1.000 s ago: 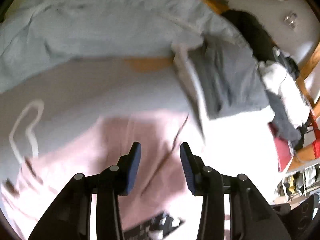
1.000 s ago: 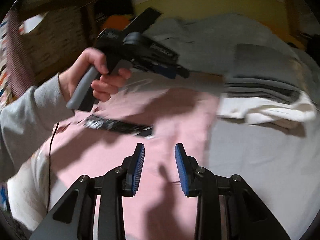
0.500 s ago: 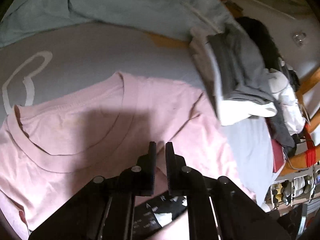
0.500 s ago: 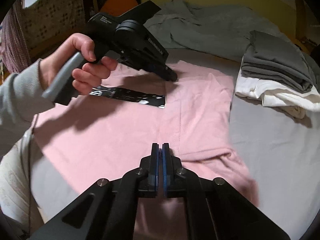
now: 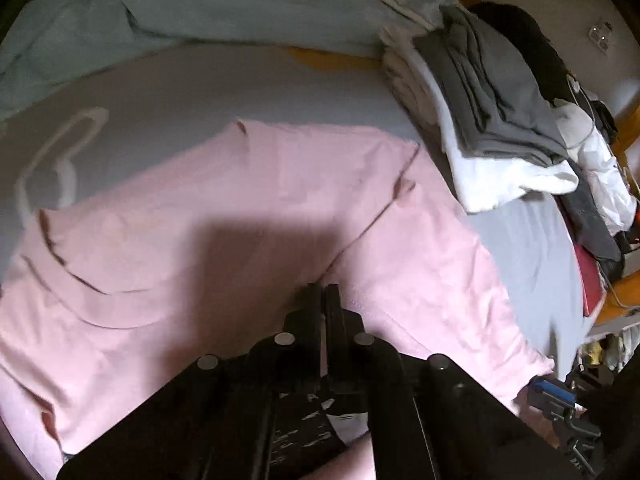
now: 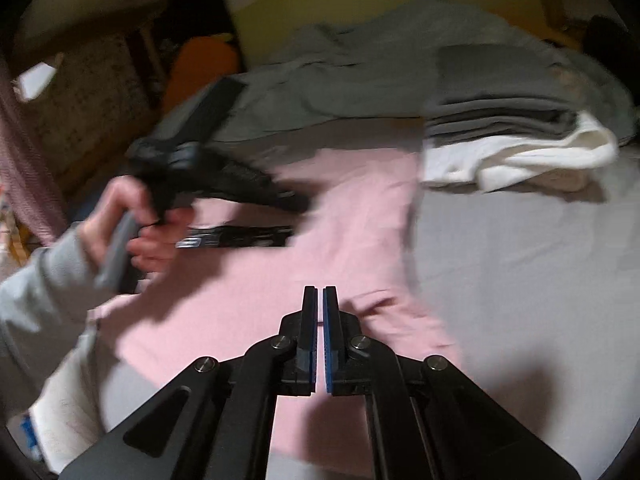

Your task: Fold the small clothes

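A pink T-shirt [image 5: 240, 208] lies spread on the grey bed sheet [image 5: 224, 88], with a black printed band [image 6: 236, 237] across its chest. My left gripper [image 5: 323, 289] is shut, its tips over the shirt near the sleeve seam; whether it pinches fabric I cannot tell. In the right wrist view the left gripper [image 6: 296, 202] is held by a hand above the shirt [image 6: 344, 240]. My right gripper [image 6: 320, 290] is shut just above the shirt's lower part; no fabric shows between its pads.
A stack of folded grey and white clothes [image 5: 492, 120] sits on the bed right of the shirt; it also shows in the right wrist view [image 6: 516, 140]. A crumpled grey blanket [image 5: 224, 0] lies at the far side. Wooden bed frame and clutter [image 5: 600, 208] are at the right.
Both grippers went from open to shut within the last second. The left gripper moved lower over the shirt's sleeve seam. The right view swings and blurs.
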Available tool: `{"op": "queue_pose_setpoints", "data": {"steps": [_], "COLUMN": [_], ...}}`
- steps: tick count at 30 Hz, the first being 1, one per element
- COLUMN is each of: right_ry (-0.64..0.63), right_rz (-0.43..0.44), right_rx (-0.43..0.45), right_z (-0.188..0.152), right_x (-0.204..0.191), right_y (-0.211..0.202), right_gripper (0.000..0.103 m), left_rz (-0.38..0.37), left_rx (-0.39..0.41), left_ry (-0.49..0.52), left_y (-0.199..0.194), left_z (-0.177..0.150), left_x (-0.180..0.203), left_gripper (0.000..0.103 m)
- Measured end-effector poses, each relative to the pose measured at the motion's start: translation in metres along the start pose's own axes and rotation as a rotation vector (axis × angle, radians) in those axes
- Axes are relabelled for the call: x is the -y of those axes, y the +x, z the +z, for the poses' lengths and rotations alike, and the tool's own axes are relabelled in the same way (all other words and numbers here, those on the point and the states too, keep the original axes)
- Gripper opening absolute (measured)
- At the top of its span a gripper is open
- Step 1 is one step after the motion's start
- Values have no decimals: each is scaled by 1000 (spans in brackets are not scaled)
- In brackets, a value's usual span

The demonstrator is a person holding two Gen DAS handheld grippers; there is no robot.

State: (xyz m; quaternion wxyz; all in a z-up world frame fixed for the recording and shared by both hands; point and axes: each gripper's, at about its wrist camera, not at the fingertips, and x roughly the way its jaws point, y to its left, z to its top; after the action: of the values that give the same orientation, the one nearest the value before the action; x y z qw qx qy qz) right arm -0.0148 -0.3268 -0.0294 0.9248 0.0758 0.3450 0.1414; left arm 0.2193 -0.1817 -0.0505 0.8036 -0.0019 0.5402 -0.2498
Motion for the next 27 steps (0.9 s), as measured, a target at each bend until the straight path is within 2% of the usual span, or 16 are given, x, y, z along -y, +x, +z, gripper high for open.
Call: {"op": "queue_pose_setpoints", "data": {"steps": [2,8,11,14,17,21,22,24,25,26,27], "right_ry": [29,3,-4,-8,-6,-11,-9,11,42,78,109], "right_rz": [-3,-38,-50,-54,-51,-38,-35,-26,-22,-21,-20], "right_rx": [-19,-40,-32,-27,-26,7,22,60,84,100,109], "right_z": [0,3,3,4,3,2,0,-7,-14,-21,-26], "right_x": [6,7,6,5,4,4,4,6,9,12,15], "right_y": [1,7,8,9,4,-5,-11,-27,-38,-47,-53], "right_gripper": [1,1,2,2,2,3,4,14,28,35,48], "left_rz": [20,44,49,88,150,235,244,263,278,298,331], "left_rx": [27,11,38,79,159,375,426,519,550,573,585], "left_ry": [2,41,46,59,95,123,113,63,33,1,-37], "left_y": [-8,-4,-11,-24,-50,-109,-125,-156,-168,-178,-188], "left_z": [-2,-13,-18,-29,-51,-102,-117,-152,-169,-186,-203], "left_x": [0,-3,-2,0,4,7,5,-3,-9,-15,-20], "left_gripper": [1,1,5,9,9,9,12,20,24,26,31]}}
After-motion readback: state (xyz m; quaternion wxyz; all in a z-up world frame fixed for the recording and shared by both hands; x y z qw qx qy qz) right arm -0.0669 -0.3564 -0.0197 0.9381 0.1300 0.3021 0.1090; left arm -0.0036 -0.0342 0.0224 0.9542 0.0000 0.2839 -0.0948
